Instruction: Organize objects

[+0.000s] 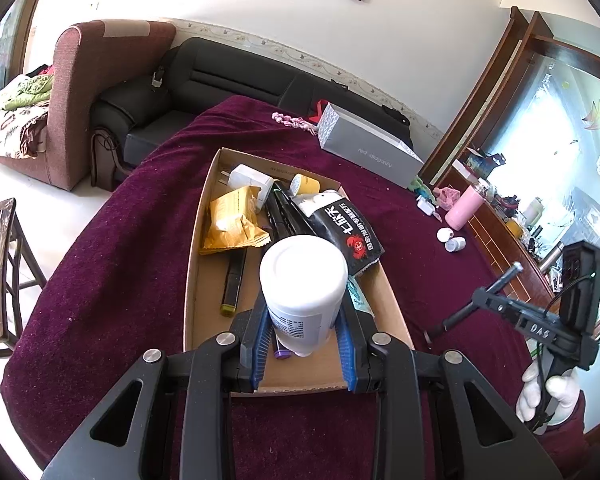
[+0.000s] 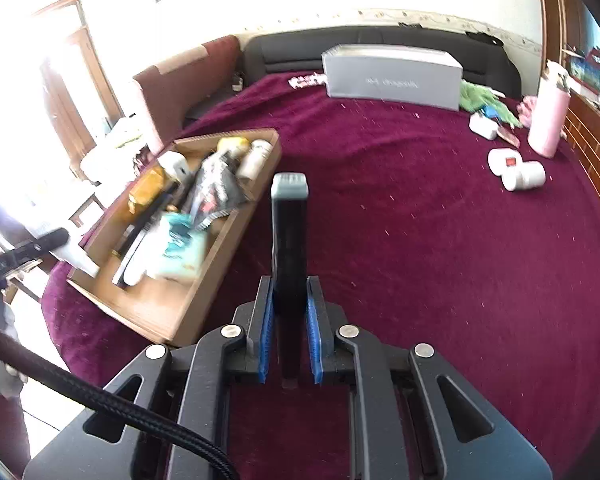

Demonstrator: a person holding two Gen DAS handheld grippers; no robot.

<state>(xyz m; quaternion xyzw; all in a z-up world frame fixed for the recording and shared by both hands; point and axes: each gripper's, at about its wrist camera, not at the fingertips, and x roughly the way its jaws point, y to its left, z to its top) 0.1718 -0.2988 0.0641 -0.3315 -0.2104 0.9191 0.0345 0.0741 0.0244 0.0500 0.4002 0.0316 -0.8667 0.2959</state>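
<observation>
left wrist – white bottle (image 1: 304, 280) btwn fingers (image 1: 260, 340).

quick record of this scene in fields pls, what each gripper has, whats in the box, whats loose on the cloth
left gripper: shut on white bottle, over the cardboard box
right gripper: shut on slim dark device
box contents: yellow packet, black crab-print packet, white charger
loose on cloth: two small white jars, pink bottle, grey box
surface: maroon cloth
</observation>
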